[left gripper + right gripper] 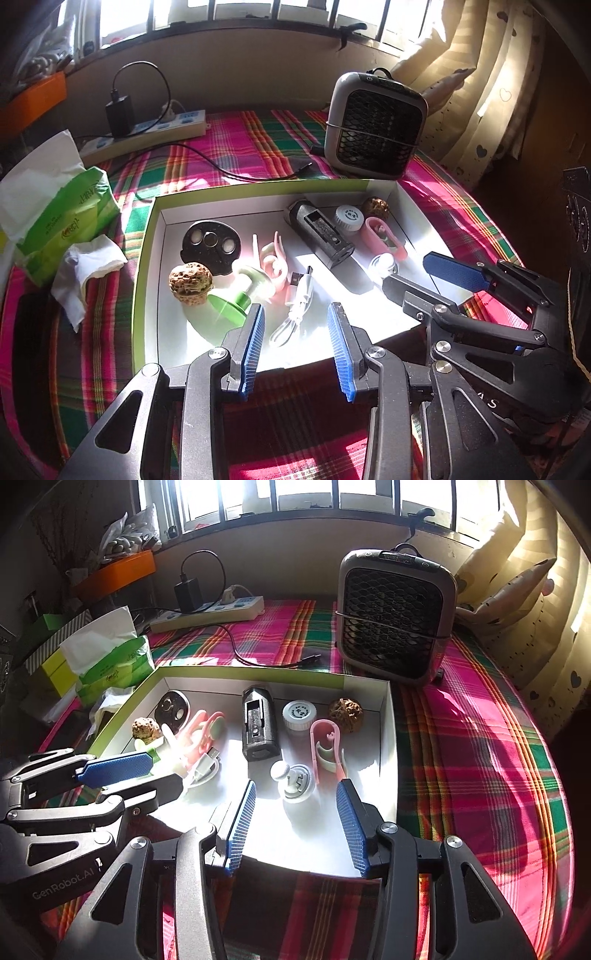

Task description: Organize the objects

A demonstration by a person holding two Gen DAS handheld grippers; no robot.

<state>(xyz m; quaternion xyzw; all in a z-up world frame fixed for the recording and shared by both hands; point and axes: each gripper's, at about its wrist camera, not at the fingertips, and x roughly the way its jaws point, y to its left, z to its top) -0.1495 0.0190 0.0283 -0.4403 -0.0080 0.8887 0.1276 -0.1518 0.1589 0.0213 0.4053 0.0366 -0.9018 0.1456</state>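
Judging by how things lie, we reckon the sorting is nearly done: almost every small item already sits inside the shallow white box, which rests on the plaid cloth covering what we take to be a bed.

Our left tongs stand partly open over the box's near edge with nothing between the pads; the white USB cable lies loose on the box floor just beyond them. Our right tongs are likewise partly open and empty, with a white round knob-like piece lying free just ahead of the tips.

On the left side of the box we see a black oval plate, a walnut, a green suction hook and a pale pink clip. In the middle lies a black rectangular device. Toward the right are a white screw cap, a second walnut and a pink holder.

Outside the box remain a green tissue pack with a crumpled tissue, a power strip with its black charger, and a small grey fan. Whether any of these belong in the box we cannot tell; they look too large or are plugged in, so little seems left.
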